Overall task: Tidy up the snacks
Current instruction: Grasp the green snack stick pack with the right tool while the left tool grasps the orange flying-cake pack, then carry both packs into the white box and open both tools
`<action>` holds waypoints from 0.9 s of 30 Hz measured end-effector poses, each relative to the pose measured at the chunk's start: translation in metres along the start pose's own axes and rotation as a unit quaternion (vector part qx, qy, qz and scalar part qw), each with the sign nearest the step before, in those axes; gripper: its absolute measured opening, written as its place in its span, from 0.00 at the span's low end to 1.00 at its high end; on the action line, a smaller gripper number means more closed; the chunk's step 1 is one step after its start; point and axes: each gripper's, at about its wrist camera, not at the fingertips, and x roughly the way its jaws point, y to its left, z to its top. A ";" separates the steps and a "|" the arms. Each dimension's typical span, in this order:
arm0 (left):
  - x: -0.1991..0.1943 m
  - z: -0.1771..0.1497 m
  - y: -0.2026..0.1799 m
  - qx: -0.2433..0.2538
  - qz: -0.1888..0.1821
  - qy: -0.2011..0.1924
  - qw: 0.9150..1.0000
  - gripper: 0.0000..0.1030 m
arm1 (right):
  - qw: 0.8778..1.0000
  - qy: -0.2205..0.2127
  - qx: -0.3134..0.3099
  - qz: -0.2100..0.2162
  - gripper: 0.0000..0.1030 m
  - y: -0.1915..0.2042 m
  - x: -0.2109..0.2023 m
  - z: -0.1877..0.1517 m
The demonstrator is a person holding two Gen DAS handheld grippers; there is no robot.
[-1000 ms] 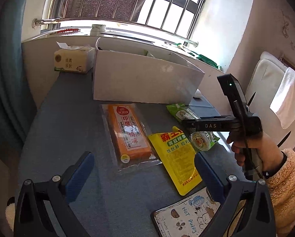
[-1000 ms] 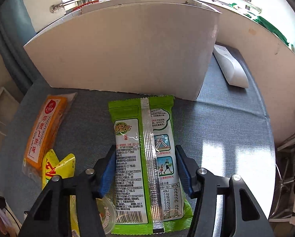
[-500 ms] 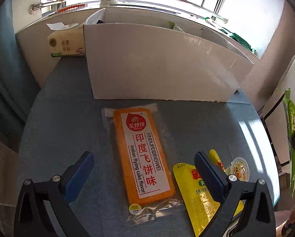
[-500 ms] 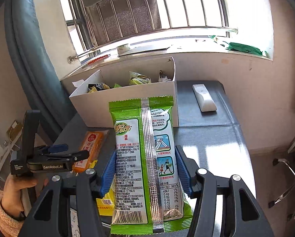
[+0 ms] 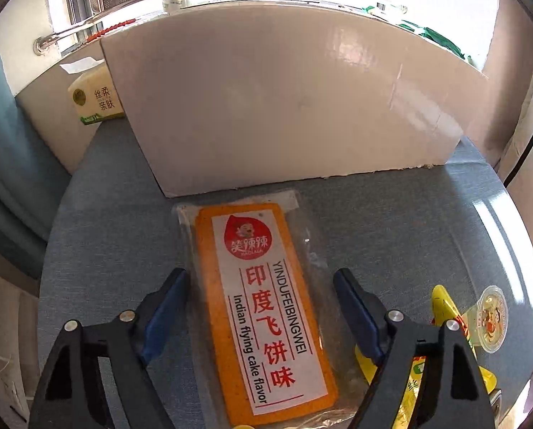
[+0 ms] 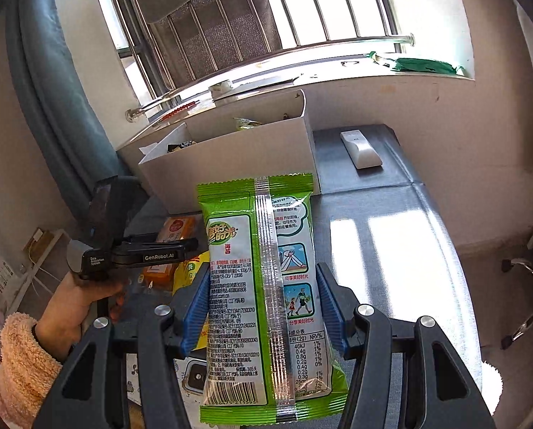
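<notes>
The right gripper clamps a green seaweed snack packet aloft before the white cardboard box. The left gripper, jaws closing, straddles the orange "Indian flying cake flavor" pack on the blue-grey table; contact seems unmade.

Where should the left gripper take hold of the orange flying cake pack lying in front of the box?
Grip the orange flying cake pack across its narrow width at mid-length, coming from above. It lies flat on the table, long axis along the left gripper, whose jaws already straddle it and are closing. Its long edges are free.
</notes>
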 end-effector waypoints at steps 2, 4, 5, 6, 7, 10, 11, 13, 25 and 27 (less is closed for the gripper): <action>-0.006 0.000 0.019 -0.019 -0.022 -0.010 1.000 0.57 | 1.000 0.001 -0.003 0.001 0.59 0.001 0.002 0.000; -0.013 -0.002 0.033 -0.015 -0.004 -0.017 1.000 0.56 | 1.000 0.001 -0.003 0.004 0.59 0.004 0.003 0.001; -0.019 -0.004 0.039 -0.018 -0.007 -0.027 0.999 0.56 | 1.000 -0.002 -0.004 0.006 0.59 0.005 0.003 0.001; -0.025 -0.006 0.046 -0.027 -0.023 -0.031 0.999 0.56 | 1.000 -0.005 -0.005 0.008 0.59 0.007 0.003 0.000; -0.034 -0.009 0.051 -0.035 -0.033 -0.039 0.998 0.56 | 1.000 -0.004 -0.006 0.009 0.59 0.008 0.004 0.000; -0.072 -0.020 0.053 -0.036 -0.042 -0.079 0.995 0.56 | 1.000 -0.003 -0.005 0.017 0.59 0.012 0.008 0.000; -0.083 -0.020 0.052 -0.038 -0.050 -0.090 0.994 0.56 | 1.000 -0.001 -0.005 0.022 0.59 0.014 0.009 0.001; -0.105 -0.023 0.049 -0.039 -0.076 -0.112 0.990 0.56 | 1.000 -0.002 -0.010 0.027 0.59 0.018 0.012 0.005; -0.153 0.096 0.026 -0.025 -0.121 -0.212 0.969 0.57 | 0.997 -0.029 -0.016 0.066 0.59 0.026 0.049 0.137; -0.144 0.128 0.023 -0.015 -0.113 -0.212 0.971 0.57 | 0.997 -0.018 0.014 0.077 0.59 0.015 0.072 0.169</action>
